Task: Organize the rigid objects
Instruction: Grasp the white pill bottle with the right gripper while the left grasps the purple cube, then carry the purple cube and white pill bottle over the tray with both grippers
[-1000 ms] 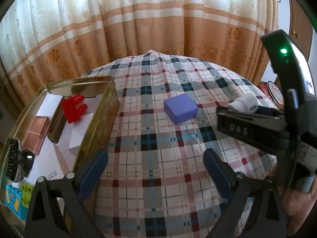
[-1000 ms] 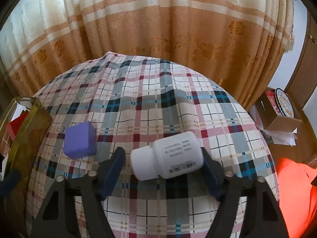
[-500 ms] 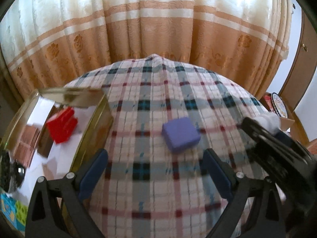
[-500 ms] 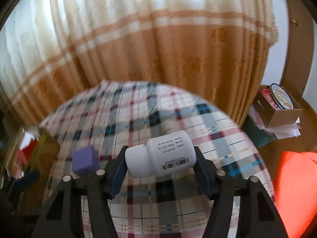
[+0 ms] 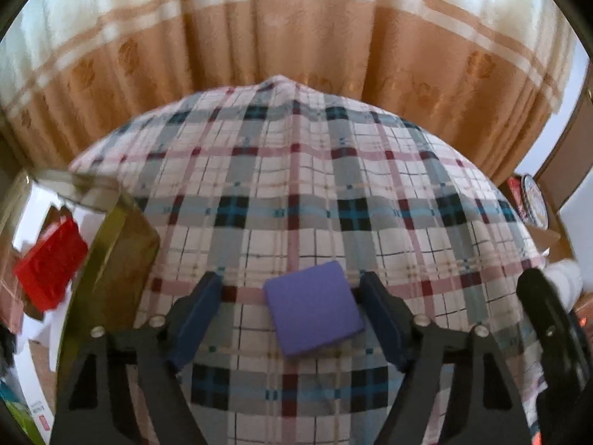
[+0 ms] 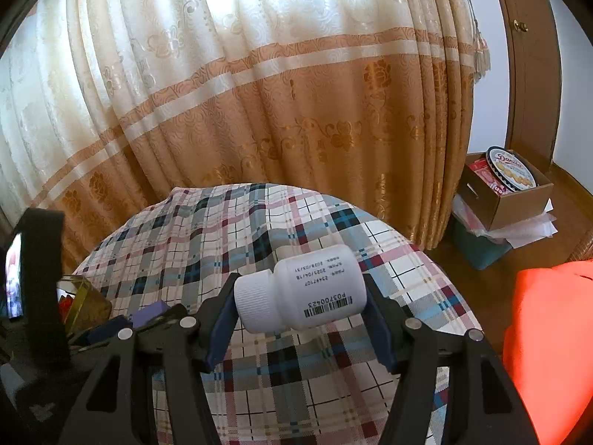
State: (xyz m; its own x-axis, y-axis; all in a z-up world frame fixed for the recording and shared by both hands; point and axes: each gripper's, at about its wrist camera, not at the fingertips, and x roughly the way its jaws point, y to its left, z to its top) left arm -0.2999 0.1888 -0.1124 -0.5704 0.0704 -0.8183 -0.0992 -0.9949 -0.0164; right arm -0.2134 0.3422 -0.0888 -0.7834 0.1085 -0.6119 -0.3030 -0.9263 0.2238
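Left claw (image 5: 291, 298), right claw (image 6: 300, 306): black angular frames, navy-blue finger pads (image 5: 196, 319), silver screws.

Sunlit cream-and-orange curtain (image 6: 259, 92) fills the upper frame; brown door (image 6: 533, 74) and wooden floor (image 6: 570, 200) at right

A home room: floral curtains (image 6: 259, 118), a plaid tablecloth (image 6: 296, 230), a biscuit tin (image 6: 510, 169) in a cardboard box (image 6: 519, 204).

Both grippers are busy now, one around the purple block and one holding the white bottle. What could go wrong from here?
1. The open left gripper brackets the flat purple block off-centre, nearer its right finger; closing may twist or push it.
2. The right gripper holds the smooth white plastic bottle by its ends, above the plaid tablecloth; it could slip out.
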